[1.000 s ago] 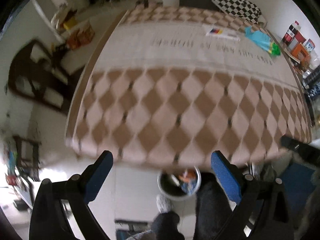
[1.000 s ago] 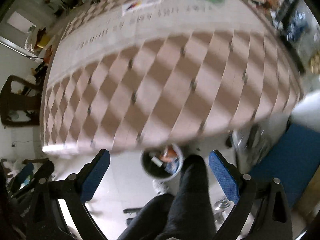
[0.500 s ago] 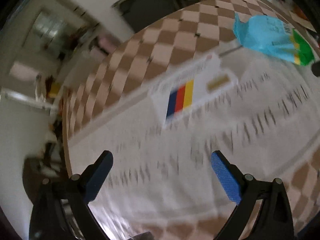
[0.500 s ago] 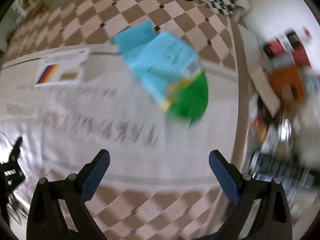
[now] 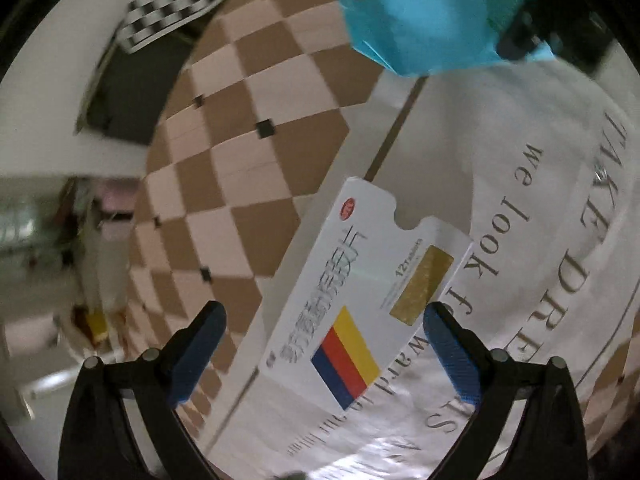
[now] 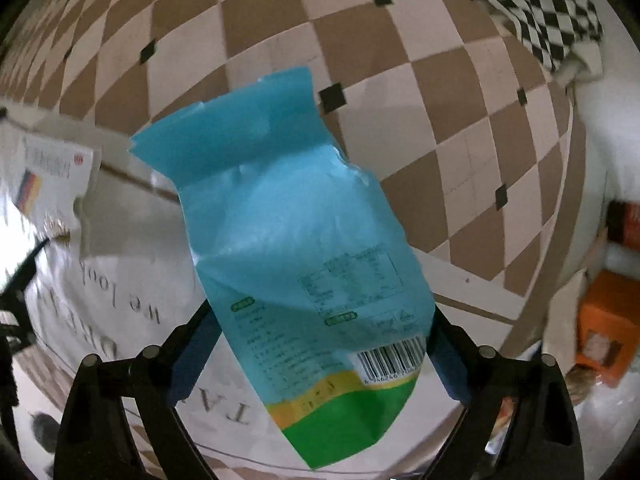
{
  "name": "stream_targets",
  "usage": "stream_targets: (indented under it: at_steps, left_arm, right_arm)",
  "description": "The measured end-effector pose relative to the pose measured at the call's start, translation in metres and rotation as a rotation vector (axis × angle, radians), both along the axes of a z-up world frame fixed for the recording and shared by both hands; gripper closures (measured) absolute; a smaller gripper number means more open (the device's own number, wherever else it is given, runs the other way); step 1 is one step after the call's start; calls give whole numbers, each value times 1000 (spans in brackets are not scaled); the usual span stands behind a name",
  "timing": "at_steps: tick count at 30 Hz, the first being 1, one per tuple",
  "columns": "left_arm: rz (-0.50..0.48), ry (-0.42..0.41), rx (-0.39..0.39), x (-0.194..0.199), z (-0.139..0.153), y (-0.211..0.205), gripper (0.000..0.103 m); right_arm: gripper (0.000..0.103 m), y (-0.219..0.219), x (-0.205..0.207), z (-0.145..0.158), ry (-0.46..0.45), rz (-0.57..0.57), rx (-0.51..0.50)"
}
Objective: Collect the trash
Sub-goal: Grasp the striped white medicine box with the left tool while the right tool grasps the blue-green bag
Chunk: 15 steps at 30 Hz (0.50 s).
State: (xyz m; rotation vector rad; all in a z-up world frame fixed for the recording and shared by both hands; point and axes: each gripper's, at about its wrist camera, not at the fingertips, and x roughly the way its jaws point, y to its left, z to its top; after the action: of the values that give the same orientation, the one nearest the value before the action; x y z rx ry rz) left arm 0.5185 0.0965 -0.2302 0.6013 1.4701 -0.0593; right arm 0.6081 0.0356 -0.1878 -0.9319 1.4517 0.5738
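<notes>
The surface is a bed [image 5: 256, 168] covered in a brown-and-cream diamond-check spread with a pale band of printed lettering across it.

Left gripper [image 5: 324, 352]: jaws wide apart, holding nothing. The blue-padded fingers [image 5: 198, 350] straddle the near end of a white medicine box [image 5: 360, 300] lying flat on the lettered band, close to the seam where the check pattern begins. The box is a flat white carton with one end flap open and notched, a small red round mark near that flap, dark printed characters along its length, a gold foil patch, and a blue-red-yellow striped block. The right finger pad sits just beside the box's long edge near the gold patch; contact cannot be confirmed.

Right gripper [image 6: 320, 354]: jaws apart, positioned either side of a blue snack bag [image 6: 296, 240]. Whether the pads touch it cannot be told, since the bag covers them. The bag is crumpled, torn open along its far end, light blue with a yellow and green base, a barcode and printed tables. It lies partly on the lettered band, partly on the check.

A black-and-white checkered pillow [image 6: 536, 4] lies at the bed's far corner. An orange box [image 6: 604, 340] stands off the bed's right edge.
</notes>
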Motion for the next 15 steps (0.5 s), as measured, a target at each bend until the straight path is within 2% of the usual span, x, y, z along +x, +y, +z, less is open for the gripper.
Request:
stream_targets:
  at_steps: [1,6,11,15]
  left_arm:
    - [-16,25,-20,2,0,1,1]
    - [-87,114,-102,8,-3,1,2]
    - [-110,198,-228,2,-6,-5,3]
    - [-122,226,-191,-6,-26,-12,2]
  right_arm:
    - [14,-3,3,0,4,-16,1]
    - [16,-24,28,4,30,-160,47]
    - [16,-36,36,1,82,-206,59]
    - [16,-38,46,-3,87,-203,50]
